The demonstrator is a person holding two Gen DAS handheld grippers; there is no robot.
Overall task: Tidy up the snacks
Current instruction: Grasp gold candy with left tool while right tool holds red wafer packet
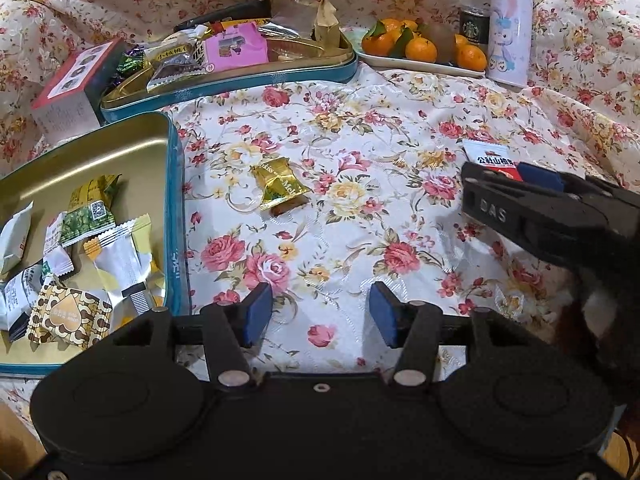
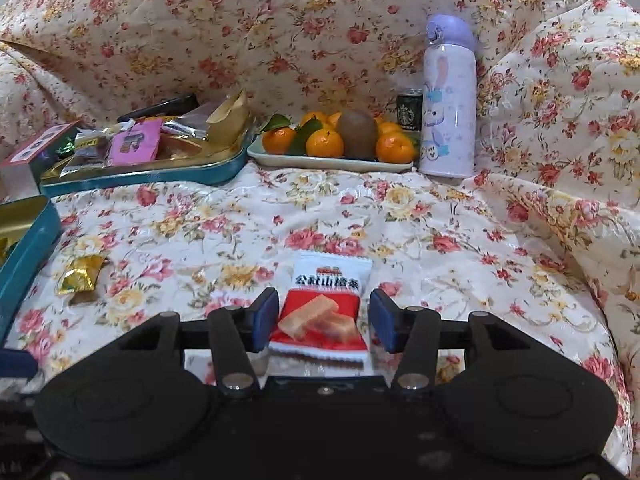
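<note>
Right wrist view: the right gripper (image 2: 324, 320) stands open astride the red packet (image 2: 320, 316), bottom centre. The packet's length runs along the fingers. The left gripper (image 1: 320, 314) is wide open and empty.

Between the jaws of the right gripper (image 2: 324, 320) we read the Chinese characters "公社山楂条" on the red and white snack packet (image 2: 326, 308). Far ahead of these jaws, the dark can (image 2: 409, 111) carries the round Starbucks sign. On the side of the right gripper, seen from the left wrist, we read the raised letters "DAS". The small text on the other wrappers we cannot read.
</note>
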